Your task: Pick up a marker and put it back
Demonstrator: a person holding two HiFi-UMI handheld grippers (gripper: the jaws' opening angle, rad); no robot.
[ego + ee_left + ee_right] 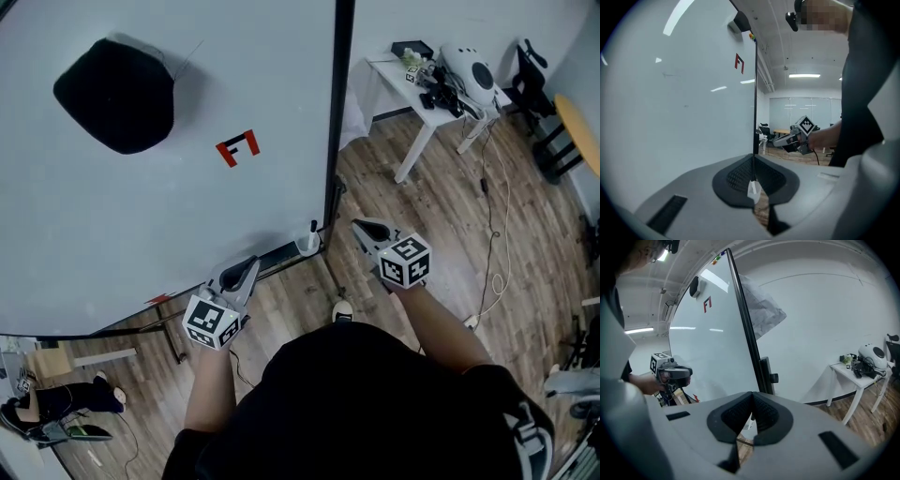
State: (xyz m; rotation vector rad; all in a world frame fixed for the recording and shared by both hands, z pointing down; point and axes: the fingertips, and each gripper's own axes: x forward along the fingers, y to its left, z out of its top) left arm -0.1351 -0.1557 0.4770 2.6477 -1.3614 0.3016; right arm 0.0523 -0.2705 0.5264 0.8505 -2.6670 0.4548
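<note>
Down at the bottom right corner of the whiteboard, the head view shows a small white cup by the board's lower edge. A dark marker stands up in it. The left hand-held gripper is near the cup on one side. The right hand-held gripper is near it on the other side. Neither one touches it.

From the left gripper view, the jaws are closed together with nothing in them. The white cup peeks through the little gap below the tips. The right hand-held gripper shows out past the board's edge.

From the right gripper view, those jaws are closed too, and they are empty. The cup and marker look very small through the gap.

I think a few things could go wrong. If a hand-held gripper goes in with its jaws closed, it will only push the marker. Then the cup could tip or get knocked loose. The marker is thin, so a squeeze that is off to one side could let it slip. It would drop to the wooden floor. Both hand-held grippers point at the same spot, so they could bump each other.
</note>
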